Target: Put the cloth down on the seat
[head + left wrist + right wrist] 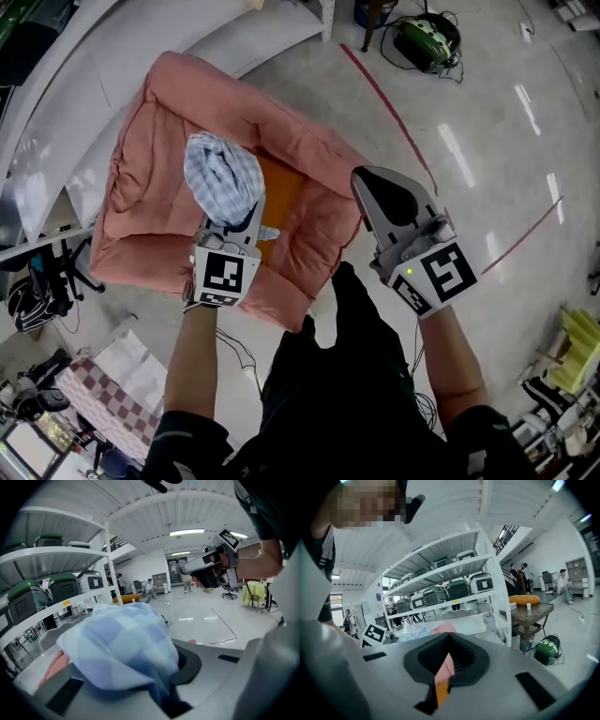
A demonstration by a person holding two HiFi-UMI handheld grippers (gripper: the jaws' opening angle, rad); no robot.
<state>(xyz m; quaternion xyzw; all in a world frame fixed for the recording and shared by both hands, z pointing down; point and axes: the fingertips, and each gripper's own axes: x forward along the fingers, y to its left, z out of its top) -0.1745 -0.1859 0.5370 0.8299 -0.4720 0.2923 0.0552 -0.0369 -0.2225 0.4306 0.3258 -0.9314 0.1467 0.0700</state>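
A blue-and-white checked cloth (pixel 223 178) (pixel 122 644) is bunched up in my left gripper (pixel 239 214) (pixel 165 688), which is shut on it and holds it over the seat. The seat is a small pink padded armchair (pixel 281 117) with an orange cushion (pixel 287 192) on the floor below. My right gripper (pixel 371 184) (pixel 449 641) hangs to the right of the armchair, jaws shut with nothing in them. In the left gripper view the right gripper (pixel 206 566) shows ahead. The right gripper view shows the cloth (pixel 415 632) and the armchair's pink edge (pixel 443 628) low at centre.
White shelving (pixel 141 37) with rows of cases (pixel 459 588) runs behind and left of the armchair. A green machine (pixel 427 39) with cables sits on the floor at the back. Red tape lines (pixel 394 112) cross the floor. A mesh table (pixel 529 612) stands to the right.
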